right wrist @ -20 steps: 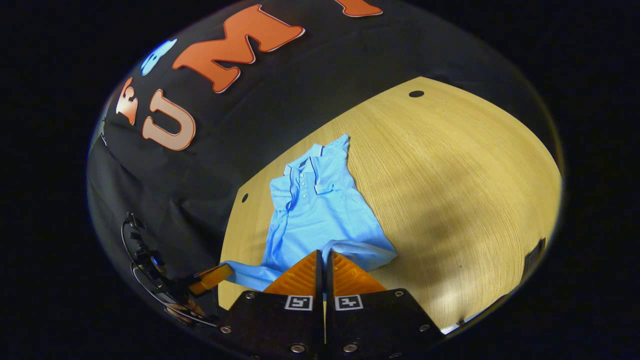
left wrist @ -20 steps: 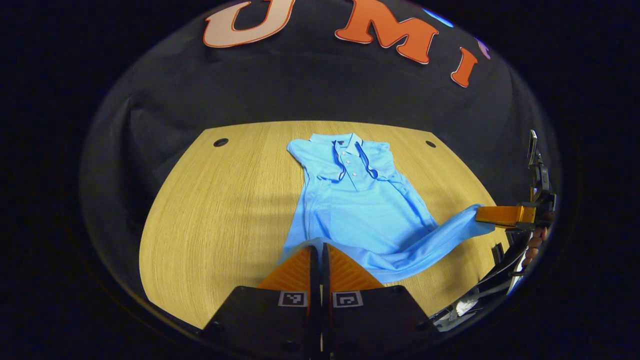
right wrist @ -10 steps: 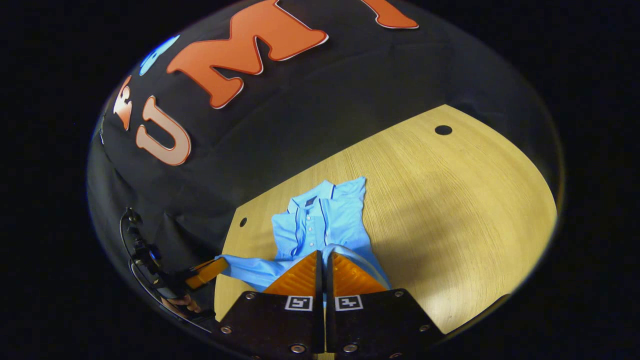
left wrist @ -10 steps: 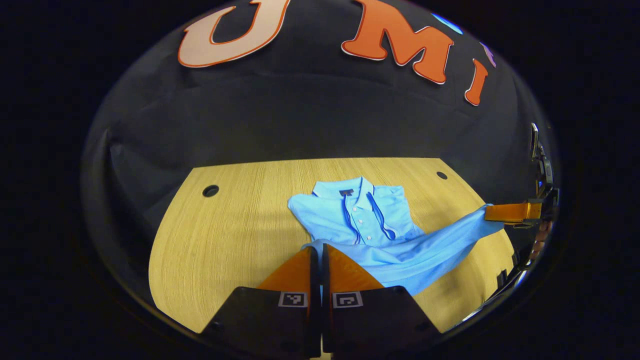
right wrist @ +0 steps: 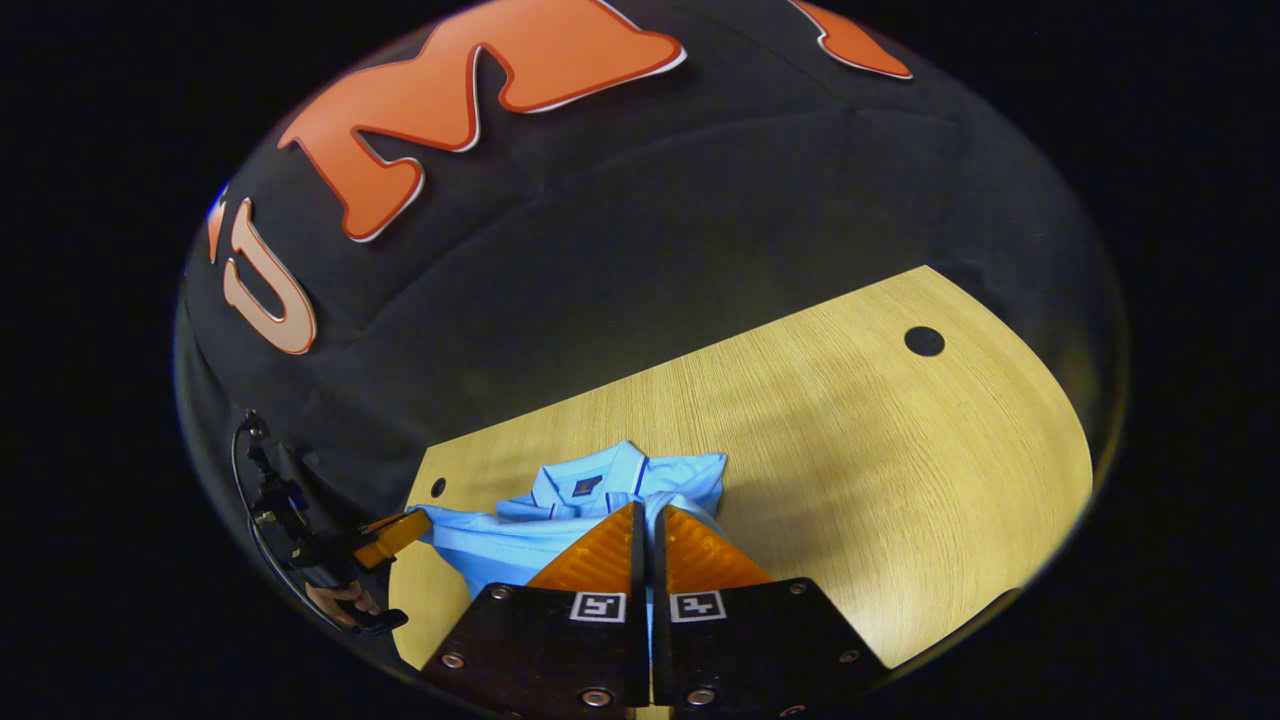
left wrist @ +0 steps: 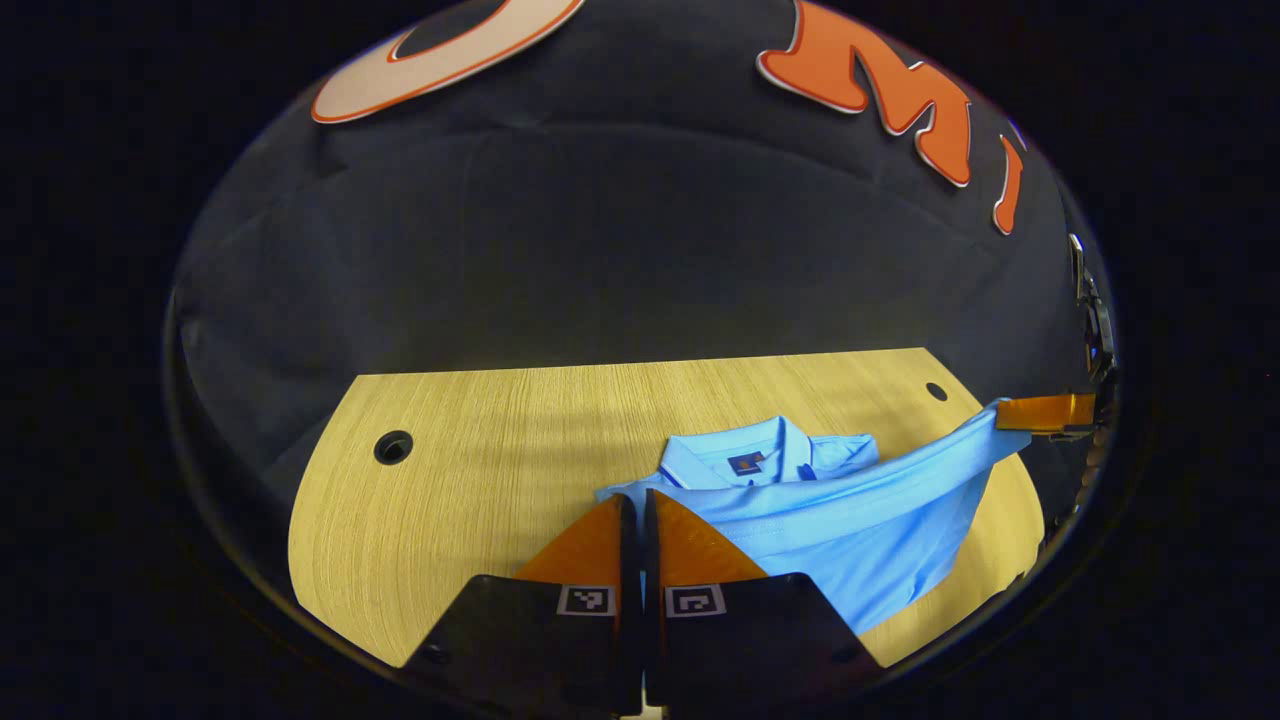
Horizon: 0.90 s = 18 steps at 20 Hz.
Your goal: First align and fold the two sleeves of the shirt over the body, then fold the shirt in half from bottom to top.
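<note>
A light blue polo shirt [left wrist: 860,530] lies on the wooden table [left wrist: 480,480], its collar [left wrist: 760,460] toward the far edge. My left gripper [left wrist: 634,497] is shut on the left corner of the bottom hem. My right gripper [right wrist: 646,507] is shut on the other corner. The hem hangs stretched between them, lifted above the body and close to the collar [right wrist: 585,485]. In the left gripper view the right gripper [left wrist: 1012,412] shows at the far right, pinching the hem. In the right gripper view the left gripper [right wrist: 415,522] shows at the lower left, held by a hand [right wrist: 340,600].
The table has round cable holes near its far corners [left wrist: 393,447] [left wrist: 936,391] [right wrist: 924,341]. Bare wood [right wrist: 850,480] spreads to the right of the shirt in the right gripper view. The black booth wall stands just behind the table's far edge.
Both grippers have carried the bottom hem forward over the body toward the collar. The buttons and chest are now covered by the lifted lower half.
</note>
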{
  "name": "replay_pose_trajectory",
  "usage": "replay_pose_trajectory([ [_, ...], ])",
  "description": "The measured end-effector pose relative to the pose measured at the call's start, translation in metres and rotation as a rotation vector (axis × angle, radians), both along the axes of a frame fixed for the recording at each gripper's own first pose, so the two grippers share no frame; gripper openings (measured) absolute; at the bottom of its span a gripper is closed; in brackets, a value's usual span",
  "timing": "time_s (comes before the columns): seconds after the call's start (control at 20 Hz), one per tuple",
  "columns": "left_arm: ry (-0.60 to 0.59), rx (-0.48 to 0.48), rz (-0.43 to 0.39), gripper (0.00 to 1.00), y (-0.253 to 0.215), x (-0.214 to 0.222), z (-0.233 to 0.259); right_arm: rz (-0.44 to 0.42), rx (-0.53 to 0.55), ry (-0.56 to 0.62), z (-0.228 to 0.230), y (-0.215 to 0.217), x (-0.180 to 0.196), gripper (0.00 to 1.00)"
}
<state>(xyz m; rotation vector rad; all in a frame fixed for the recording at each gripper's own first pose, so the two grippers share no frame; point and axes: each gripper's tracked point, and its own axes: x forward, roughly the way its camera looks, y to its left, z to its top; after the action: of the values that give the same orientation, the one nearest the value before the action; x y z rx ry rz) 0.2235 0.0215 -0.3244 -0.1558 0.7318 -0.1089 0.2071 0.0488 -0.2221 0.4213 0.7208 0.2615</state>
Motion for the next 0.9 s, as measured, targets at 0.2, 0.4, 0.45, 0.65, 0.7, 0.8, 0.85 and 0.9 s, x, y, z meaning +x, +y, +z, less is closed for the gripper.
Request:
replay_pose_trajectory([
  [0.2,0.011,0.055,-0.015,0.06,0.008,0.028,-0.024,0.014,-0.04,0.04,-0.024,0.013,0.034,0.02],
  [0.4,0.037,0.04,-0.028,0.35,0.003,0.023,-0.025,0.004,-0.084,0.034,-0.03,0.012,0.036,0.28],
  [0.45,0.025,0.023,-0.031,0.42,0.002,0.017,-0.019,0.005,-0.119,0.019,-0.03,0.008,0.035,0.43],
  [0.65,-0.05,0.068,-0.023,0.78,0.007,-0.01,0.022,0.024,-0.193,-0.056,-0.007,-0.005,0.007,0.77],
  [0.7,-0.068,0.072,-0.013,0.87,0.006,-0.017,0.035,0.026,-0.203,-0.068,-0.002,-0.008,-0.001,0.8],
  [0.8,-0.091,0.062,0.006,0.93,0.001,-0.038,0.057,0.03,-0.227,-0.094,0.009,-0.016,-0.019,0.86],
  [0.85,-0.108,0.057,0.016,0.93,-0.003,-0.048,0.07,0.034,-0.242,-0.111,0.016,-0.021,-0.029,0.89],
  [0.9,-0.124,0.055,0.026,0.93,-0.002,-0.057,0.08,0.036,-0.255,-0.133,0.022,-0.025,-0.037,0.89],
])
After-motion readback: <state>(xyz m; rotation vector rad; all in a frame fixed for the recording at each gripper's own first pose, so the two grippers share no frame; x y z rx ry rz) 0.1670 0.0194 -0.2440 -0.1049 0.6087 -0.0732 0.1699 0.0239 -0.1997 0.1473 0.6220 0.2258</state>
